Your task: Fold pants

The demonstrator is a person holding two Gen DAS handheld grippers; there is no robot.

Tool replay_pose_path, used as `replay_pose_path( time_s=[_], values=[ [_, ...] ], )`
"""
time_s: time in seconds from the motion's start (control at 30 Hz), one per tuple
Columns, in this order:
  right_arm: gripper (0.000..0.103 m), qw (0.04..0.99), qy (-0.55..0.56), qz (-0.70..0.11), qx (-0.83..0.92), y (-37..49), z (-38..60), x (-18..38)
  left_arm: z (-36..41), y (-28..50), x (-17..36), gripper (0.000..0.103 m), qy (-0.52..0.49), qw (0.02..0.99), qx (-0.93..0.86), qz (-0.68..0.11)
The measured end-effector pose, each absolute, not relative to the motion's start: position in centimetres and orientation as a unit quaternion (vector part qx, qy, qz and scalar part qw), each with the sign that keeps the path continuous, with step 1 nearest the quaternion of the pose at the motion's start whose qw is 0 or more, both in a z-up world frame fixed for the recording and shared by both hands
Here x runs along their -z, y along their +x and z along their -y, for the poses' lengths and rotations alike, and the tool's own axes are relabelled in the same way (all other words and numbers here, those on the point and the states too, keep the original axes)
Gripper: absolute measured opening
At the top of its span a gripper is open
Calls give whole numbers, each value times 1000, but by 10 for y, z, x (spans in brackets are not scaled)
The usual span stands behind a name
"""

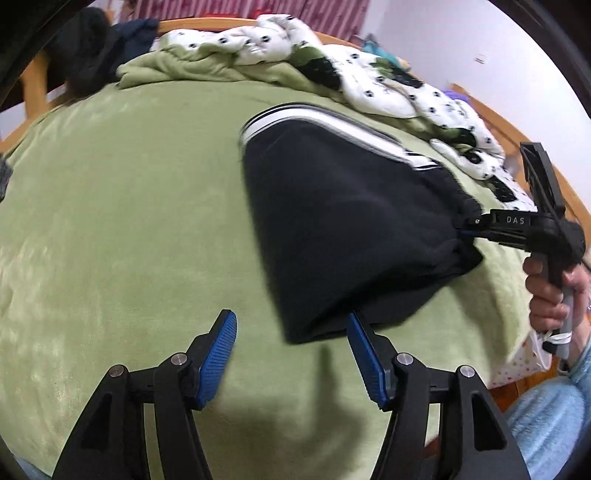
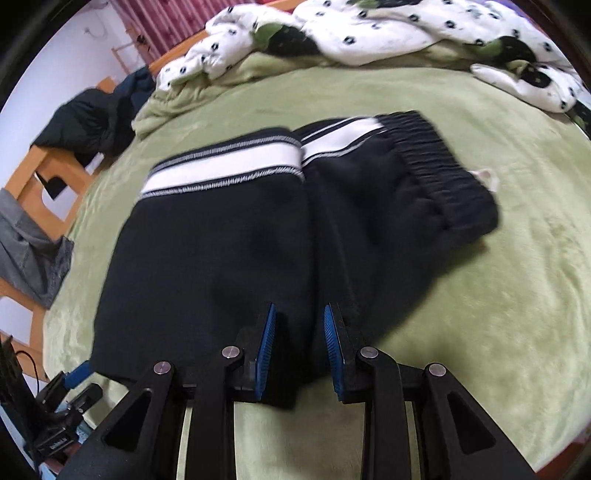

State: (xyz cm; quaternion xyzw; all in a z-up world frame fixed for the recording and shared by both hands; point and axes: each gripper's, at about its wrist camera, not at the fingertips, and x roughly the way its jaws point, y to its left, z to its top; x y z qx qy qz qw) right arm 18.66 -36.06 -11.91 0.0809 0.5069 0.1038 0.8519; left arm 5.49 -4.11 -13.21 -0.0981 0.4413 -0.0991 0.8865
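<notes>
Matt black fleece pants [image 2: 229, 251], plush green blanket [image 1: 129, 221]

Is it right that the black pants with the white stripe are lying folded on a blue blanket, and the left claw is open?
Not quite: the blanket is light green fleece, not blue, as both wrist views show. The rest holds: the black pants with the white stripe lie folded on it, and the left claw is open.

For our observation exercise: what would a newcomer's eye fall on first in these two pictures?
First, the black pants with white side stripes, folded in the middle of the green blanket. Next, the right gripper closed on their near edge, while the left gripper stands open beside them. Behind, a white spotted quilt lies bunched along the bed's far side.
</notes>
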Motion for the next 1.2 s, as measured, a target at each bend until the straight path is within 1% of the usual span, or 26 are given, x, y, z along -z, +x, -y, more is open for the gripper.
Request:
replay_pose_path(
  time_s=[0.03,0.07,0.17,0.3,0.37,0.47,0.57,0.6,0.73,0.83,0.9,0.97,1.03,1.1,1.2],
  values=[
    [28,848,65,-516,-101,195,355,123,39,57,136,60,-107,887,103,-438],
    [32,844,56,-524,-100,203,350,127,39,59,140,60,-117,884,112,-438],
    [33,832,65,-540,-108,217,343,140,45,65,150,60,-141,878,135,-438],
    [11,853,35,-501,-143,206,341,127,53,71,165,60,-152,883,115,-430],
    [10,866,53,-471,-160,198,350,108,54,71,167,60,-163,891,103,-411],
    [9,883,76,-434,-164,189,367,85,58,73,167,60,-158,897,91,-402],
    [9,885,116,-421,-159,193,390,70,64,71,166,60,-138,902,83,-401],
    [9,893,113,-409,-153,193,399,64,67,70,165,60,-130,903,84,-402],
    [9,912,131,-369,-121,193,435,52,73,69,155,60,-129,896,126,-407],
    [9,914,125,-377,-80,204,453,69,82,68,150,60,-119,889,158,-412],
    [9,900,107,-420,-45,214,457,104,91,66,146,60,-100,889,169,-413],
    [8,897,106,-427,-45,212,464,120,96,62,142,60,-93,893,173,-405],
    [8,900,128,-413,-55,205,469,106,100,65,139,60,-105,889,186,-406],
    [8,908,143,-389,-64,197,469,89,103,69,136,60,-139,881,201,-406],
    [8,915,98,-390,-41,198,454,91,114,79,141,60,-139,883,179,-412]
  ],
)
